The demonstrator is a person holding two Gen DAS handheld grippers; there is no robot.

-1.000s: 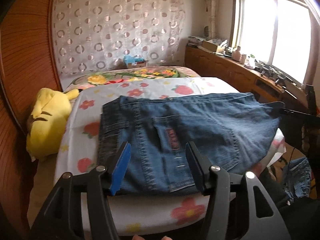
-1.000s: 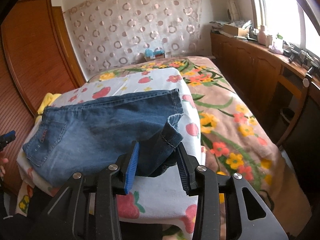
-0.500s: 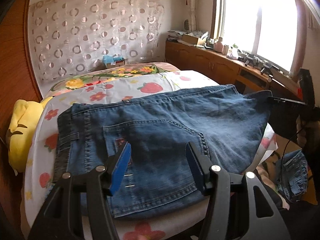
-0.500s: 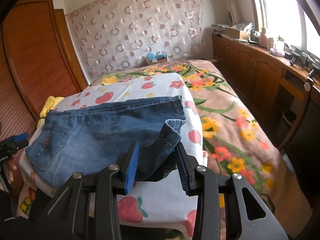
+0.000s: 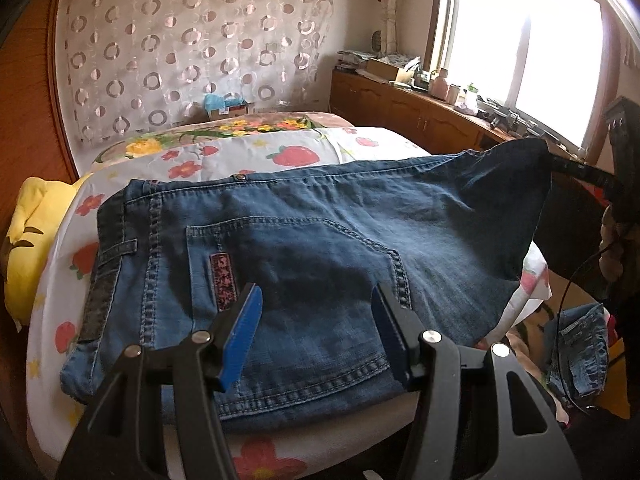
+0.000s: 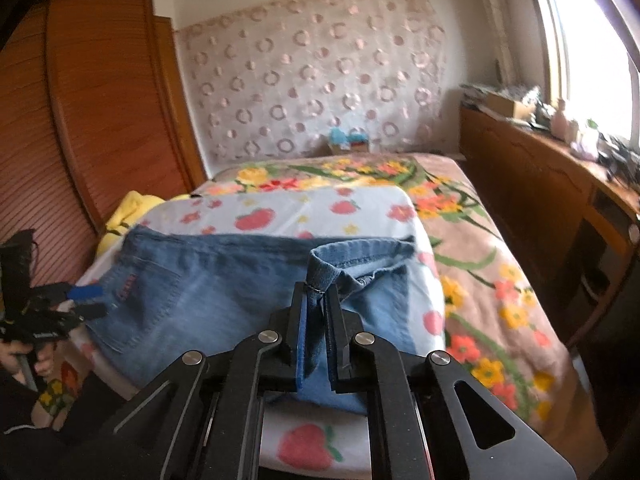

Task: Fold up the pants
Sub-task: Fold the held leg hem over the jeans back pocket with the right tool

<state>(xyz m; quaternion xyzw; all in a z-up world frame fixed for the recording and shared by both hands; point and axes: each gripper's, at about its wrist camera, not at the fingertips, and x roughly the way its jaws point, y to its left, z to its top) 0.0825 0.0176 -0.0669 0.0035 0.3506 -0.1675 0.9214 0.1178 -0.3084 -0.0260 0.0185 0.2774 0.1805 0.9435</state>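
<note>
Blue jeans lie across a white strawberry-print cloth on the bed, back pocket up and waistband to the left. My left gripper is open and hovers over the pocket. My right gripper is shut on the jeans' leg hem and lifts that end; it shows at the right edge of the left wrist view, with the denim pulled up to a point. The jeans also show in the right wrist view, with the left gripper at their left.
A yellow plush toy lies left of the bed by a wooden wardrobe. A wooden cabinet with clutter runs under the window on the right. Another denim piece hangs at lower right. A floral blanket covers the bed's right side.
My right gripper has shut on the leg hem and lifted it. My left gripper has moved in over the back pocket, still open.
</note>
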